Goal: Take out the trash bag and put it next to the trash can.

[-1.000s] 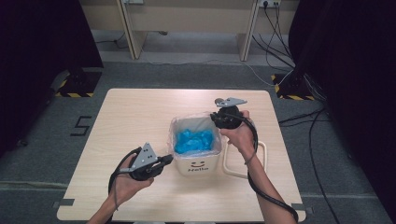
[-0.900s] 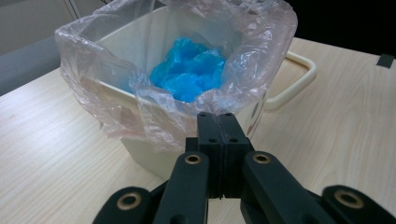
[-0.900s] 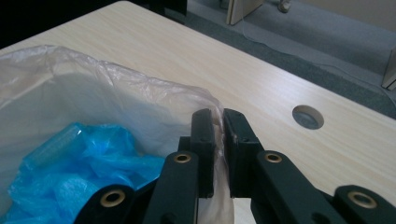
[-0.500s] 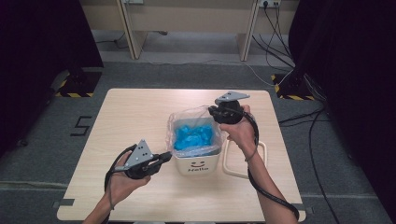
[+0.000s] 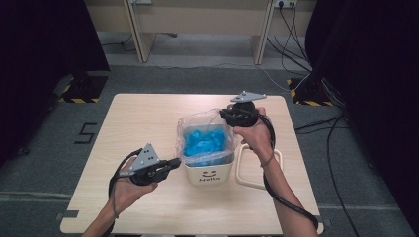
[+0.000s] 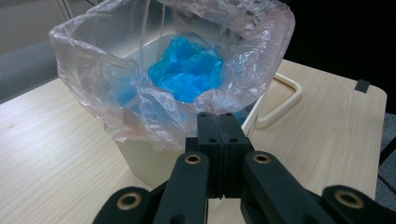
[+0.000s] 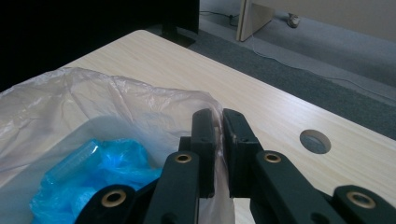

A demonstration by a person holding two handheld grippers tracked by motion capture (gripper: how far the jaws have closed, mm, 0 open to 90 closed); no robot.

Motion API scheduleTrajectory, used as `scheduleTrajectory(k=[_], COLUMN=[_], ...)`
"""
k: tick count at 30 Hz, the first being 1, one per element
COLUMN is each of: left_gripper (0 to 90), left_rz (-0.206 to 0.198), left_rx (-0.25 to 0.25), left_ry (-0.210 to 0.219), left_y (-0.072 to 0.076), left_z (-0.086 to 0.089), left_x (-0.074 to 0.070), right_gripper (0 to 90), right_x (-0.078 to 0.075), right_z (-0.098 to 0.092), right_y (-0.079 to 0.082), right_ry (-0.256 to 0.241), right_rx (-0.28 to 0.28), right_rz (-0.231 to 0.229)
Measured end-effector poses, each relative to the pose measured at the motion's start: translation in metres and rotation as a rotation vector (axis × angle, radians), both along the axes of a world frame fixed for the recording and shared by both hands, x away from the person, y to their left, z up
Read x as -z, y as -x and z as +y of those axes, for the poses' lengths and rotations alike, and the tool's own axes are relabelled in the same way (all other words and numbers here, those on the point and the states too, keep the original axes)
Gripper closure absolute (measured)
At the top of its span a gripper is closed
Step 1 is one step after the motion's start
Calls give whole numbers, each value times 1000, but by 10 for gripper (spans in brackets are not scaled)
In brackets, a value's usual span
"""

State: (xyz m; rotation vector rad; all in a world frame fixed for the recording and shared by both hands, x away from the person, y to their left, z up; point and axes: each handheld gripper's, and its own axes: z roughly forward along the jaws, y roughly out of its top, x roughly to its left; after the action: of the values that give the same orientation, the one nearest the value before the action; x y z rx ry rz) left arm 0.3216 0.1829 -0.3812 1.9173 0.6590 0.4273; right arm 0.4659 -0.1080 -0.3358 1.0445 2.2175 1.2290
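Note:
A cream bin (image 5: 210,177) with a smiley and "Hello" on its front stands mid-table. It is lined with a clear plastic bag (image 5: 202,121) holding crumpled blue material (image 5: 205,143). My right gripper (image 5: 223,113) is at the bag's far right corner, shut on the film, which shows between its jaws (image 7: 218,116) and is held up above the rim. My left gripper (image 5: 177,161) is at the bin's near left side. Its jaws (image 6: 223,119) are pressed together against the bag's draped edge (image 6: 159,126). I cannot tell whether film is caught between them.
A cream loop (image 5: 257,170) lies flat on the table against the bin's right side. The wooden table (image 5: 143,118) has a round cable hole (image 7: 315,141) near its far right. Desk legs and floor cables (image 5: 296,29) lie beyond.
My right gripper has risen a little with the bag's corner, so the film stands taller above the rim. The left gripper has barely moved.

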Motion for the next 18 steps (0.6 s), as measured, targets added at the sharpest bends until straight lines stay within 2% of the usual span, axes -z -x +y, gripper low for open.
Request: scheduleTrajectory(k=[7, 18], left_gripper=[893, 893], left_rz=[-8, 2], left_rx=[8, 16], left_ry=[4, 38], left_y=[0, -1], left_z=[3, 13], left_x=[-11, -24], right_gripper=[839, 835], right_x=[-13, -34], right_z=[2, 9], right_y=[-1, 0], right_ry=[-8, -43], right_rx=[-13, -39], right_rz=[-8, -12])
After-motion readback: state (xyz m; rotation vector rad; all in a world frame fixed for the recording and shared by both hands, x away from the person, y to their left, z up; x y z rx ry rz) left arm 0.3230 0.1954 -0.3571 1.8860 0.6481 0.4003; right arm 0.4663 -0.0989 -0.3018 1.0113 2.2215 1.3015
